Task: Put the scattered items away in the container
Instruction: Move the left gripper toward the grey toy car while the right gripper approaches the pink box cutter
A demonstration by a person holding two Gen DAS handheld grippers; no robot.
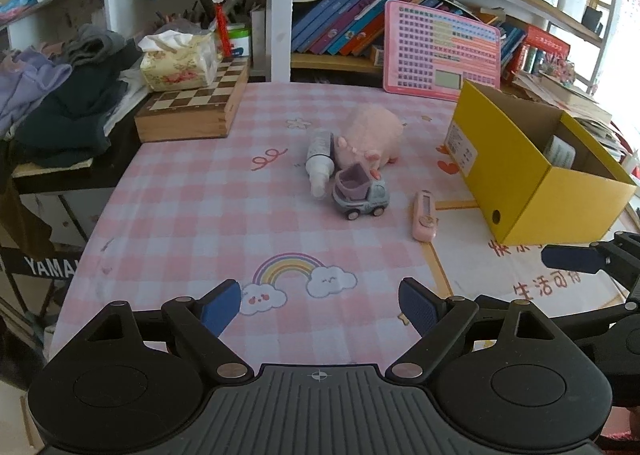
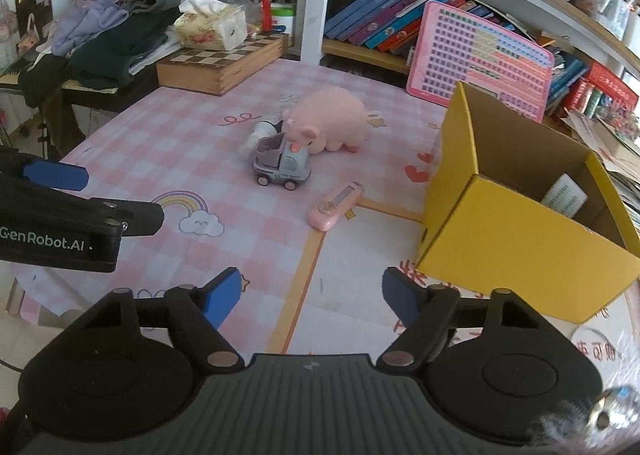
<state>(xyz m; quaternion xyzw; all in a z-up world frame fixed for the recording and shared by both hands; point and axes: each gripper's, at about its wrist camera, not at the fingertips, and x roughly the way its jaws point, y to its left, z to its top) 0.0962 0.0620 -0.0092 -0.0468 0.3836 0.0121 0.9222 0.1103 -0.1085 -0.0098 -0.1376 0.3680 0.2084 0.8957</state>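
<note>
We find the left tool (image 1: 320,305) nearest, its blue-padded fingers spread wide over the rainbow print of the pink checked tablecloth (image 1: 192,207), with nothing between them. The right tool (image 2: 312,297) hangs likewise over the cloth near the front of the table, its fingers apart and empty. In the right wrist view, the left tool appears at the left edge; in the left wrist view, one blue pad of the right tool shows at the right edge.

Further in, we note a pink utility knife (image 2: 335,206) lying flat on the cloth, near the yellow cardboard box (image 2: 512,231) but apart from it. The box stands open-topped on the right of the table; a white labelled item (image 2: 565,195) lies inside it against the far wall.

At mid-table we record a cluster of three items. A small grey toy truck (image 1: 361,195) with a lilac bed stands on its wheels. Just beside it, to the left in the left wrist view, a white spray bottle (image 1: 319,163) lies on its side. Behind both lies a pink plush pig (image 1: 370,137), its snout at the truck's cab.

At the far edge stand a wooden chess box (image 1: 192,109) bearing a tissue pack (image 1: 178,63), a pink learning tablet (image 1: 440,51) leaning on the bookshelf, and a heap of clothes (image 1: 52,95) to the left.
</note>
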